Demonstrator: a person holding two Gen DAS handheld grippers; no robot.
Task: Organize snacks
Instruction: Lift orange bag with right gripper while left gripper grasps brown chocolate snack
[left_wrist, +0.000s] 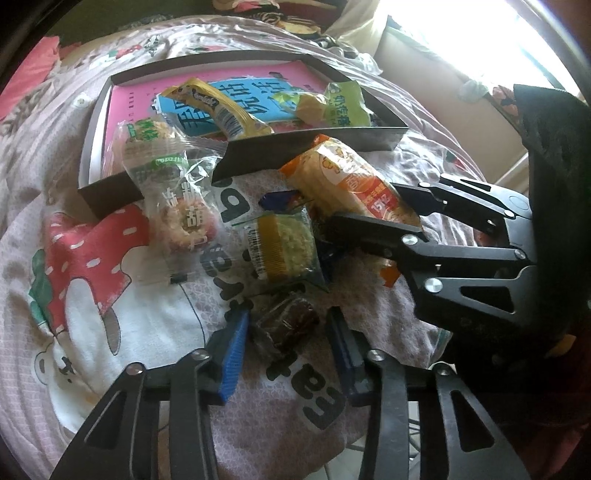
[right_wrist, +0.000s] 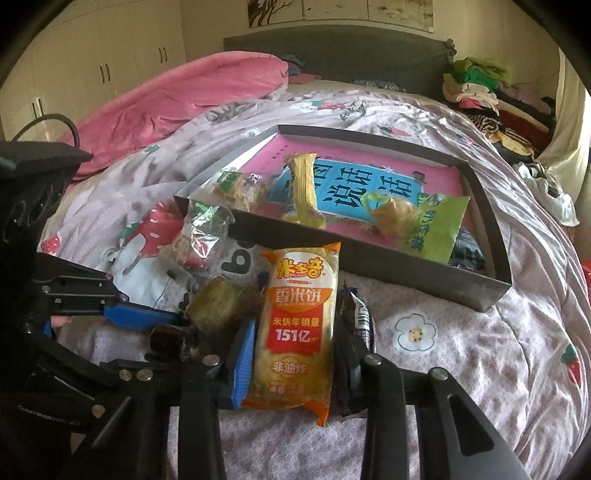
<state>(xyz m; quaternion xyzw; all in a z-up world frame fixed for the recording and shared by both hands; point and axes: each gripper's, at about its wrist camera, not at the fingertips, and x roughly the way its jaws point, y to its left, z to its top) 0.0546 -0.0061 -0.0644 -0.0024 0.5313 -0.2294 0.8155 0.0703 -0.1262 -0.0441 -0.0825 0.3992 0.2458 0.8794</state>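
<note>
My right hand-held gripper (right_wrist: 293, 350) pinches the orange rice cracker pack (right_wrist: 297, 325) on the bed (right_wrist: 480, 350); my left hand-held gripper (left_wrist: 288, 332) straddles a dark wrapped snack (left_wrist: 286, 328), pads apart from it

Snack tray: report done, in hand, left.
Done: three packets lie in the tray. In hand: the right hand-held gripper straddles the orange rice-cracker pack; the left hand-held gripper straddles a dark wrapped sweet. Left: the clear biscuit bag and green-edged cake.
</note>
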